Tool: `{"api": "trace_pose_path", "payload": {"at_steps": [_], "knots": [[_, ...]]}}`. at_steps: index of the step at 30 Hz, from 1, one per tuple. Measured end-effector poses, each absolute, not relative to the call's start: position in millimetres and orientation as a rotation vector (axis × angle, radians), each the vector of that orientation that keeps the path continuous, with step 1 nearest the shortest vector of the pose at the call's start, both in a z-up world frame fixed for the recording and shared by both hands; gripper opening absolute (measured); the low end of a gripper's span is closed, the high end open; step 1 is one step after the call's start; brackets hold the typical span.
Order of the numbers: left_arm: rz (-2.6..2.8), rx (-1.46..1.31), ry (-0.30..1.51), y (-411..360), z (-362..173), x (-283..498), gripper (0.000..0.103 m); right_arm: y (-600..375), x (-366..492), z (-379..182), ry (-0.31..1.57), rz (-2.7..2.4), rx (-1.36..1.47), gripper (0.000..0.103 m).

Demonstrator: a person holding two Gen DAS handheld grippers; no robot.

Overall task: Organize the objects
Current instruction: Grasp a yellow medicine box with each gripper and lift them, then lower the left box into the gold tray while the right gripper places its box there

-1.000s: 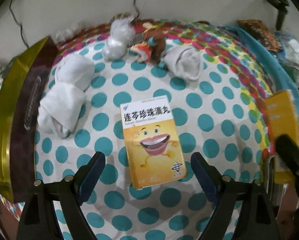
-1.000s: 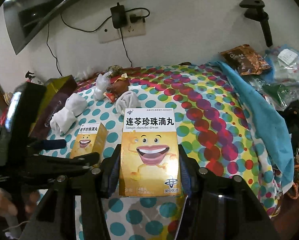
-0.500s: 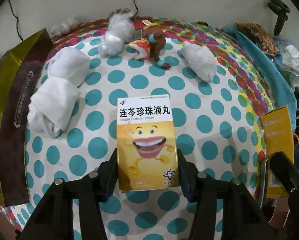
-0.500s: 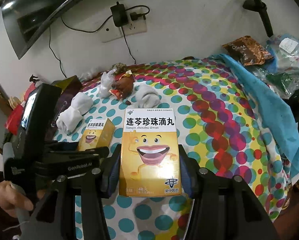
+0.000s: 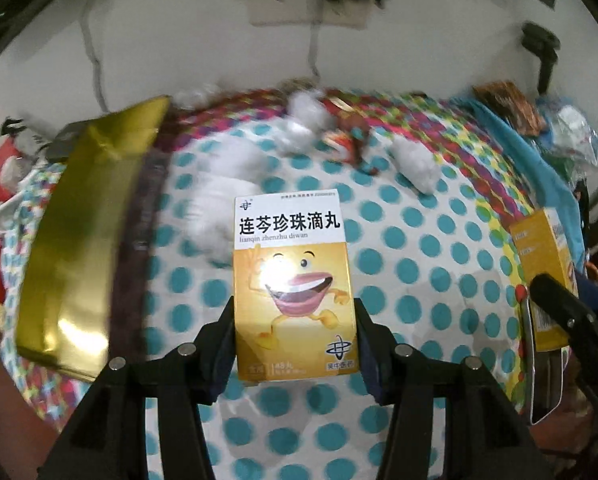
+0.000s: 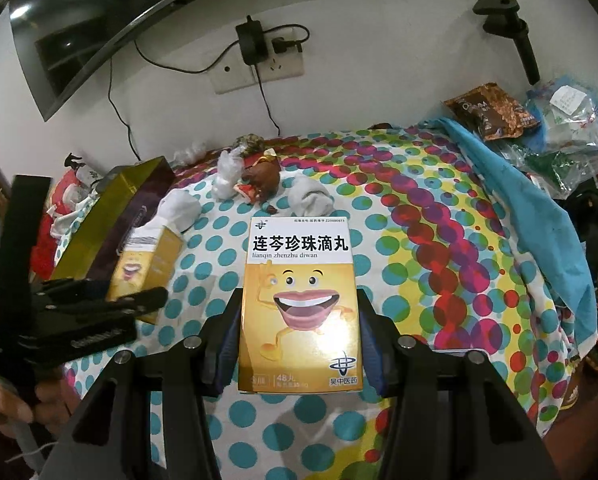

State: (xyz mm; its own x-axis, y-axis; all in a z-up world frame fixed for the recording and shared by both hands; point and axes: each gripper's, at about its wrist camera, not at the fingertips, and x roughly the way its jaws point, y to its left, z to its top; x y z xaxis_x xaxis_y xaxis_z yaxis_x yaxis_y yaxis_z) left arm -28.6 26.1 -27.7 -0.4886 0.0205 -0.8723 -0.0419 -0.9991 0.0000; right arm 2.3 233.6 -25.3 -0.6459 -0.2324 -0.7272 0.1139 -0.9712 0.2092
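Note:
Two like medicine boxes, yellow with a white top and a cartoon mouth. My left gripper (image 5: 295,336) is shut on one medicine box (image 5: 293,280), holding it up off the dotted cloth (image 5: 439,288). My right gripper (image 6: 299,332) is shut on the other medicine box (image 6: 301,300), also above the cloth. In the right wrist view, the left gripper (image 6: 139,300) and its box (image 6: 147,268) show at the left. The right-hand box (image 5: 547,276) shows at the right edge of the left wrist view.
A long gold and brown box (image 5: 83,240) lies along the cloth's left side. White rolled socks (image 6: 179,208), a brown toy figure (image 6: 263,180) and a white plastic wad (image 6: 227,172) sit near the wall. A blue cloth (image 6: 531,216) and snack bags (image 6: 495,112) lie at the right.
My left gripper closed on the box that lay flat on the cloth, then lifted it up and back; the view now reaches the wall socket. The right gripper with its box barely shifted.

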Motion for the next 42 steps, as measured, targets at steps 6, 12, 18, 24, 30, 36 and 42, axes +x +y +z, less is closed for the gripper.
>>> {"api": "trace_pose_path", "payload": {"at_steps": [6, 12, 18, 24, 30, 36, 42], "knots": [[2.833, -1.532, -0.019, -39, 1, -20, 0.053, 215, 12, -17, -0.195, -2.671, 1.194, 0.049], [2.955, -1.579, -0.086, -109, 3, -15, 0.053, 192, 22, -8, -0.151, -2.664, 1.169, 0.049], [2.943, -1.66, -0.126, -141, -19, -13, 0.053, 170, 30, -2, -0.1, -2.65, 1.165, 0.049], [2.904, -1.699, -0.144, -145, -37, -16, 0.053, 151, 33, 0, -0.066, -2.637, 1.174, 0.049], [2.879, -1.703, -0.131, -146, -45, -22, 0.054, 134, 34, -1, -0.025, -2.612, 1.194, 0.049], [2.917, -1.666, -0.035, -142, -49, -22, 0.057, 121, 35, -4, -0.001, -2.593, 1.212, 0.049], [2.999, -1.564, -0.112, -152, -41, 6, 0.057, 107, 33, -8, 0.023, -2.575, 1.22, 0.049]]}}
